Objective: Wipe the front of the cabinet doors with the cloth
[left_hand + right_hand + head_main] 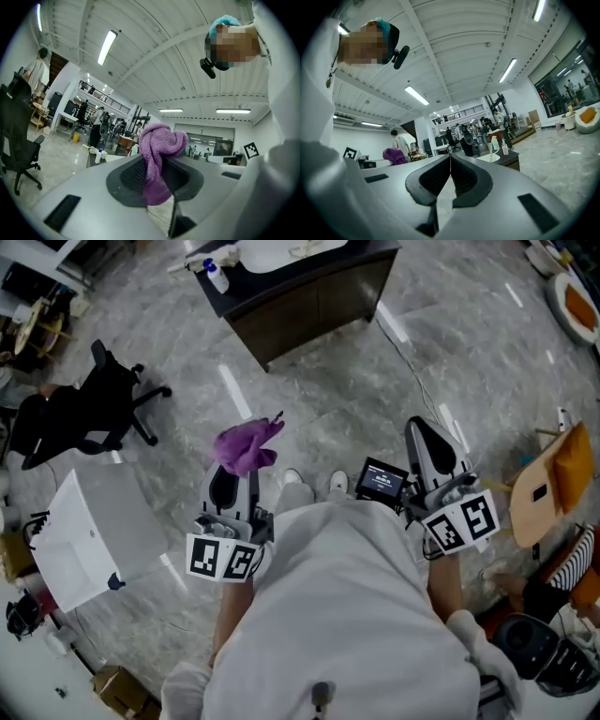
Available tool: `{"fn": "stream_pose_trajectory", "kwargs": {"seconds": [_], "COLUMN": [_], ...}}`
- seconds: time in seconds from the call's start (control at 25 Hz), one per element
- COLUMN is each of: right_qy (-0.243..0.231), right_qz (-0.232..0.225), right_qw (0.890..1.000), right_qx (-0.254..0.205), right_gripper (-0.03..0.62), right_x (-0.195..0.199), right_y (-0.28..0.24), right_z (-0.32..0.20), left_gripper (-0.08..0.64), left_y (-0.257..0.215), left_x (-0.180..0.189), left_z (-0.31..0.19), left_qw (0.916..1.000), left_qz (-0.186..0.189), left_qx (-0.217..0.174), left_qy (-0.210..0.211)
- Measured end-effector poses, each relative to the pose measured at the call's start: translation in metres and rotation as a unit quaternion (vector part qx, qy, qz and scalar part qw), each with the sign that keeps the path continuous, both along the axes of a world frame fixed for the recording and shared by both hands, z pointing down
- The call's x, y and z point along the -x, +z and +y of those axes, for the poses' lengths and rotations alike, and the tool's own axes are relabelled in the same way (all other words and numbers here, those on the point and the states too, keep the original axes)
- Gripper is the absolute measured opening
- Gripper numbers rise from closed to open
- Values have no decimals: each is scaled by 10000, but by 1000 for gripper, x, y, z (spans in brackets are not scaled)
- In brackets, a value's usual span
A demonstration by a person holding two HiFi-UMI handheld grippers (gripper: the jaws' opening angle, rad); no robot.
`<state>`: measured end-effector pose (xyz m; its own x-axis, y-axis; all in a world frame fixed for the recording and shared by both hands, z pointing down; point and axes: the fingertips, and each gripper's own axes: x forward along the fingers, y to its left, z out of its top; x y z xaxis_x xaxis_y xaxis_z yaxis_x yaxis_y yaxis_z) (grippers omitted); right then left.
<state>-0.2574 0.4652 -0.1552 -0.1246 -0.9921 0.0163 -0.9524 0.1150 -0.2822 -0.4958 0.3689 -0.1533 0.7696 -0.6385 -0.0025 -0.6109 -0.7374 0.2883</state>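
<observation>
A purple cloth (246, 447) (159, 154) is pinched in my left gripper (228, 479) (157, 176), which is shut on it; the cloth bunches above the jaws and hangs below them. My right gripper (433, 448) (450, 176) is shut with nothing between its jaws. In the right gripper view the cloth (395, 155) shows small at the left. The dark cabinet (309, 298) stands far ahead on the marble floor, its doors facing me, well apart from both grippers. The cabinet (511, 161) also shows in the right gripper view with bottles on top.
A black office chair (103, 409) stands at the left, a white box (94, 532) at the lower left. A wooden chair (553, 488) is at the right. A small screen (382, 480) hangs between the grippers. A spray bottle (216, 277) sits on the cabinet top.
</observation>
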Motion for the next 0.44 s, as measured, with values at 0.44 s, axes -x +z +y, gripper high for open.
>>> {"fn": "stream_pose_trajectory", "kwargs": {"seconds": [0.44], "right_qy": [-19], "right_qz": [-102], "right_qw": [9998], "right_qx": [148], "right_gripper": [29], "right_x": [-13], "right_y": [13], "right_z": [11], "left_gripper": [84], "left_y": [-5], "left_x": [-3], "left_z": [16], "left_qw": [9997], "left_qz": [-197], "left_qx": [0], "left_qy": [-133]}}
